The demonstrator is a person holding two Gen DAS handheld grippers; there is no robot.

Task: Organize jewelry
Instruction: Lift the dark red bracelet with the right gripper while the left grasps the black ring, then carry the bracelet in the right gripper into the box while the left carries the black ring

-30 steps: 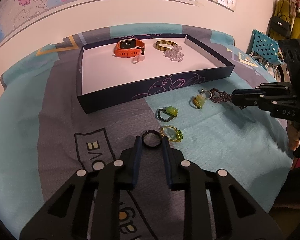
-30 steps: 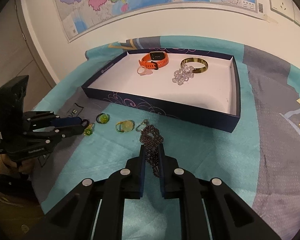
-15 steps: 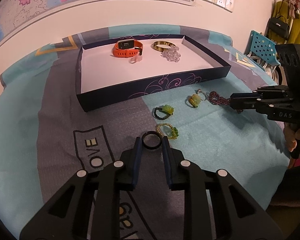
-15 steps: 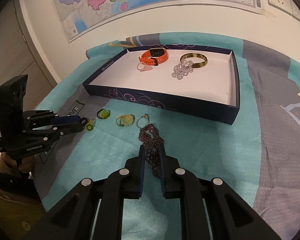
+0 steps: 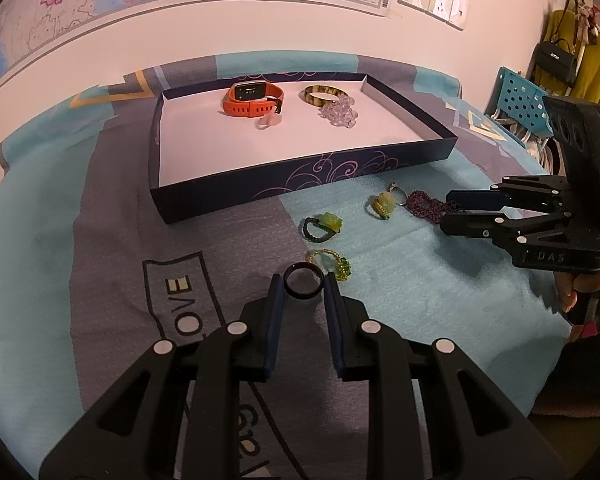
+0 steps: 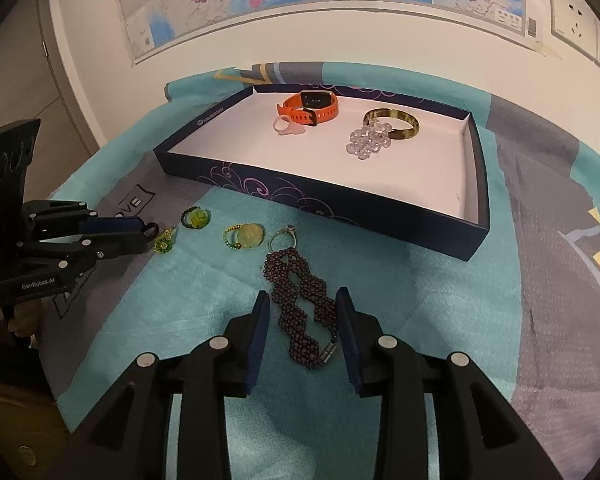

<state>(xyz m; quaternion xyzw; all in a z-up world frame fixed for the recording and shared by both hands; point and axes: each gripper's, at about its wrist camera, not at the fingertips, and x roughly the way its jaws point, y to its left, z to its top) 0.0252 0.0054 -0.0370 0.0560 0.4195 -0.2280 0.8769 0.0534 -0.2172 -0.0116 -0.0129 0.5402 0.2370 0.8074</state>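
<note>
Tray (image 6: pixel 476 184) lies straight ahead of both your grippers, the bracelet (image 6: pixel 300 304) stretched lengthwise on the cloth between your right gripper's (image 6: pixel 302 308) just-opened, non-touching jaws, while your left gripper (image 5: pixel 302 286) pinches the black ring (image 5: pixel 302 279).

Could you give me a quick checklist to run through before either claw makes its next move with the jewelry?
1. Left claw pinches the black ring: ok.
2. Right claw grips the purple bead bracelet: not ok; its jaws have just been opening, and the bracelet lies loose on the cloth between them.
3. Free floor space in the tray: ok, its near half is bare.
4. Pieces already in the tray lie flat: ok, the orange watch and the bangle.
5. Rings left on the cloth are clear of both claws: not ok; the green bead ring sits right by the left claw's fingertip.
</note>
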